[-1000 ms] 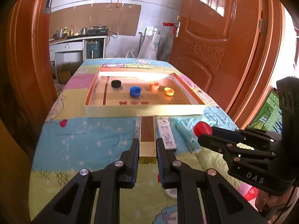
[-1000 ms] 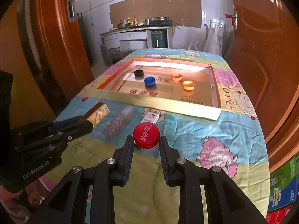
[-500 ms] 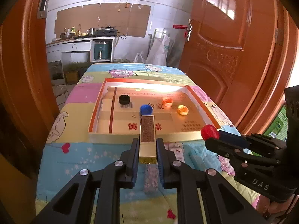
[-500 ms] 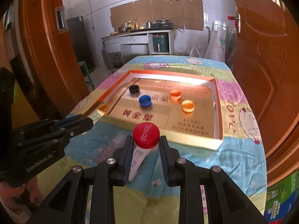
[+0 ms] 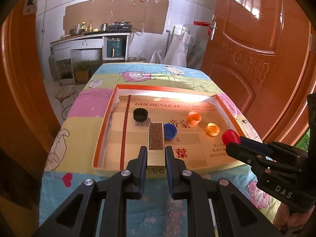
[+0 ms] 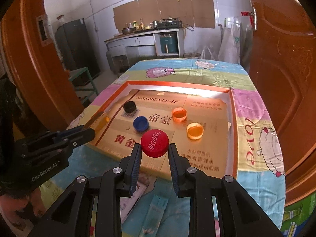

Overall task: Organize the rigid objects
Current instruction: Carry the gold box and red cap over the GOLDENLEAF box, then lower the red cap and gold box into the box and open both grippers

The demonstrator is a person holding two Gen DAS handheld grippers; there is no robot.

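Left tool (image 5: pixel 156 156) with gold box (image 5: pixel 156 142), four caps (image 5: pixel 169 131) in tray (image 5: pixel 102 122).

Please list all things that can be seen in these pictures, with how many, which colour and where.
tray: 1, orange rim, cardboard floor, on the table
table: 1, pastel cartoon cloth, under the tray
black cap: 1, black, in the tray, far left
blue cap: 1, blue, in the tray, nearer than the black cap
orange caps: 2, orange, in the tray, right part
red cap: 1, red, in the right gripper
gold box: 1, gold, in the left gripper
doors: orange-brown, both sides
counter: 1, white, background
left gripper: black, shut on the gold box
right gripper: black, shut on the red cap
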